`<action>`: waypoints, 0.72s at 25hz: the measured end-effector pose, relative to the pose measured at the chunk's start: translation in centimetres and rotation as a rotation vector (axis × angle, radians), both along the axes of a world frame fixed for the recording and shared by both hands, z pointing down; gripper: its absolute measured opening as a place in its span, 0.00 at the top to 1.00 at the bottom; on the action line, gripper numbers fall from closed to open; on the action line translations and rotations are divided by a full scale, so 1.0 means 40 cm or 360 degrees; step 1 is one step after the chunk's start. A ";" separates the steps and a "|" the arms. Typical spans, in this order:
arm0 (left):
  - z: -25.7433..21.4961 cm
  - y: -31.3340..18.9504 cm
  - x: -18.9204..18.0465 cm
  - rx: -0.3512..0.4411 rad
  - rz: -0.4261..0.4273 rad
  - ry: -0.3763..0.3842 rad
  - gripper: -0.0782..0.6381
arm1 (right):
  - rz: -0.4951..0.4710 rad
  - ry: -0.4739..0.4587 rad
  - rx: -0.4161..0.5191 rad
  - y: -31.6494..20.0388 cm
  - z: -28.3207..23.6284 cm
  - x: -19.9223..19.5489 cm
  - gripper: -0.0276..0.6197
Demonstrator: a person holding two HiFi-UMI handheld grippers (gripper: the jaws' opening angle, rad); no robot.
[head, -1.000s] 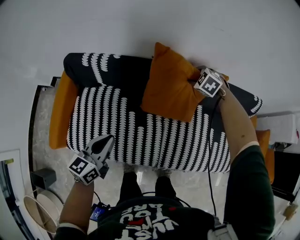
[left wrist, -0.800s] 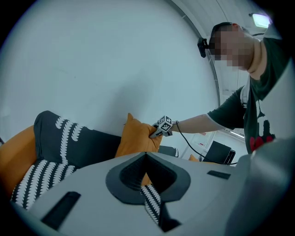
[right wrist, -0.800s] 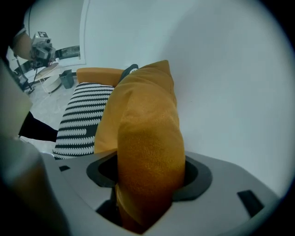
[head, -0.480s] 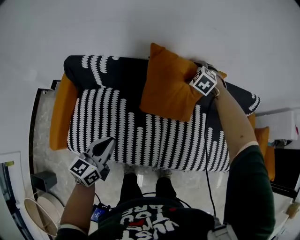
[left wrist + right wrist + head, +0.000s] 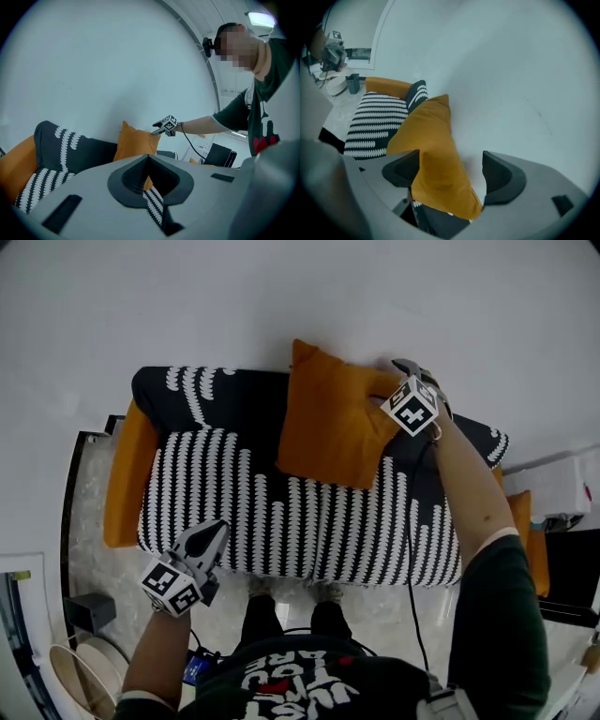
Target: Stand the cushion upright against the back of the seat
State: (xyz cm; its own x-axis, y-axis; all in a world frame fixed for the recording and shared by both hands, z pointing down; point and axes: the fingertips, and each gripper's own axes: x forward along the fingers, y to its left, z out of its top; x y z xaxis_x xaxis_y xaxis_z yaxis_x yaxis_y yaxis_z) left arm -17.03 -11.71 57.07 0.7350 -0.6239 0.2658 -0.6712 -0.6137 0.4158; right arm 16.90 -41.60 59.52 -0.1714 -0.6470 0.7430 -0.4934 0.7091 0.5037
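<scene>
Find the orange cushion already upright on the sofa, right of the middle, leaning on the dark back, close to the wall. Looks soft and light, and probably sags when pinched in one place, so better to take hold along the top edge near a corner. See the right gripper at the far right corner, wide, just been opening, with the cushion's edge between the jaws but unpressed. Note the left gripper closed on nothing, near left, before the sofa front.
</scene>
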 end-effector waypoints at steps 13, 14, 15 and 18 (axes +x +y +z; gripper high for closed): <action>-0.208 -0.037 0.036 0.0212 0.0051 0.0001 0.89 | 0.0310 -0.1032 0.0049 0.225 -0.377 0.083 0.32; -0.227 -0.041 0.042 0.0231 0.0053 0.0008 0.89 | 0.0328 -0.1101 0.0050 0.246 -0.406 0.096 0.32; -0.245 -0.045 0.048 0.0248 0.0055 0.0017 0.89 | 0.0345 -0.1167 0.0051 0.268 -0.434 0.108 0.32; -0.297 -0.049 0.060 0.0295 0.0064 0.0042 0.89 | 0.0398 -0.1380 0.0047 0.335 -0.510 0.142 0.32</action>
State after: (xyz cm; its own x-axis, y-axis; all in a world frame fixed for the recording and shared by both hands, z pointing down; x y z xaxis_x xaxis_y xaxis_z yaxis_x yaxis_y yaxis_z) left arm -14.62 -13.69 45.20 0.7653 -0.6305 0.1295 -0.6352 -0.7073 0.3103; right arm 22.58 -28.21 39.11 -0.5155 -0.7573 0.4008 -0.8465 0.5228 -0.1010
